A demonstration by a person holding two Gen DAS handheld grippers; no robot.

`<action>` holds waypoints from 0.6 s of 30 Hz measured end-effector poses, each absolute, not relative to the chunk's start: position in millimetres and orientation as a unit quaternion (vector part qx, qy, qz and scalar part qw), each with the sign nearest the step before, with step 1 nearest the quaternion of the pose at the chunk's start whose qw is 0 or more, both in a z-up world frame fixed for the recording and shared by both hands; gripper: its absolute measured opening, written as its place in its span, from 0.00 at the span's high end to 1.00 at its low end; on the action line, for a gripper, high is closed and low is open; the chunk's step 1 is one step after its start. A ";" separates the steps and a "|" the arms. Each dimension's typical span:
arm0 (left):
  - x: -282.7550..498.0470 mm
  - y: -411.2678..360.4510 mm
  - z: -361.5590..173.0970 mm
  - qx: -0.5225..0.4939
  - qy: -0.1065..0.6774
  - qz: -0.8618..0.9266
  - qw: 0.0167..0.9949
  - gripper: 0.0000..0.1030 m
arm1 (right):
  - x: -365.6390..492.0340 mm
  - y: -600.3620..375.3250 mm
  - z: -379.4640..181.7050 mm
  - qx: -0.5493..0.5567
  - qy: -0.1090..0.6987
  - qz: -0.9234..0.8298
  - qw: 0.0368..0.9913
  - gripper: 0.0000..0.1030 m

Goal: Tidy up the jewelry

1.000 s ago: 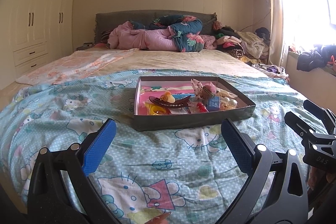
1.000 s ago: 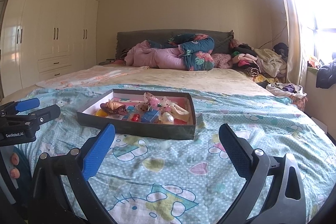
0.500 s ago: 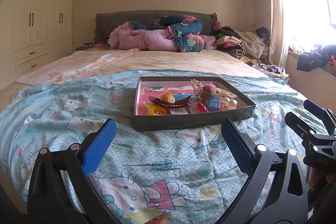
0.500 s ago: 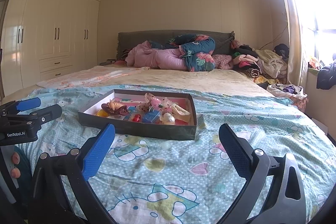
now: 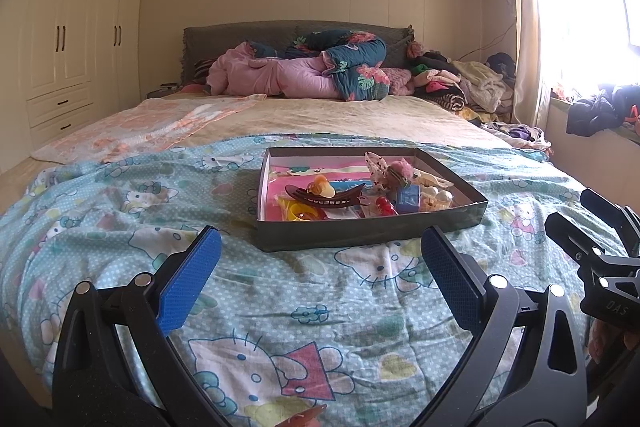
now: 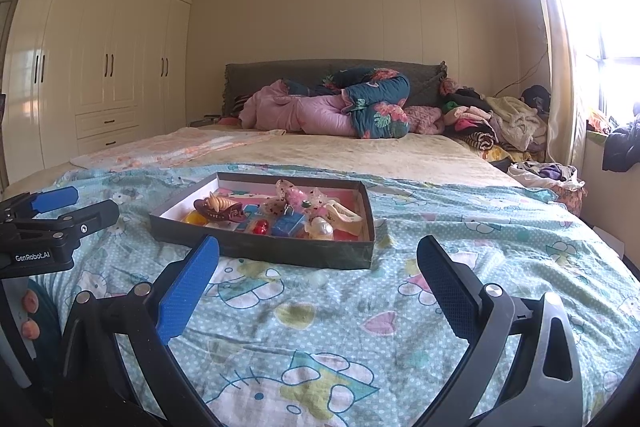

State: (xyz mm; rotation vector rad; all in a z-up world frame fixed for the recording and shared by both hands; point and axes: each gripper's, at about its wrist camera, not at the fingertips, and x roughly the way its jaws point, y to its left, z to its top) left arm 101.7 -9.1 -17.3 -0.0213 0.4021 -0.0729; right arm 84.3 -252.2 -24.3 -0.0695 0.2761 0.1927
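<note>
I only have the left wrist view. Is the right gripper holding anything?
Observer: No. From the right wrist view, the right gripper is open, with only the quilt between its pads.
Operator: Where's the tray from there?
Observer: The tray lies ahead, left of the gripper's centre, beyond its fingertips.
Operator: And my left gripper?
Observer: The left gripper is open, left of the tray, not touching it.

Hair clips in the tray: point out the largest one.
The dark brown claw clip, long, curved and toothed, lying at the tray's front left with an orange piece on it.
</note>
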 end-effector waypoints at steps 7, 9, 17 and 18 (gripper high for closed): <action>101.3 -9.2 -17.2 -0.010 0.199 -0.035 0.979 0.11 | 83.8 -253.1 -23.9 -0.034 0.137 0.097 0.985 0.06; 101.5 -9.3 -17.5 -0.010 0.200 -0.036 0.979 0.11 | 83.6 -253.0 -23.8 -0.035 0.136 0.096 0.985 0.06; 102.1 -8.7 -17.4 -0.008 0.200 -0.034 0.979 0.11 | 84.2 -253.2 -23.1 -0.034 0.137 0.096 0.985 0.06; 102.2 -8.2 -17.1 -0.008 0.200 -0.034 0.979 0.11 | 83.6 -253.1 -23.3 -0.034 0.137 0.096 0.985 0.06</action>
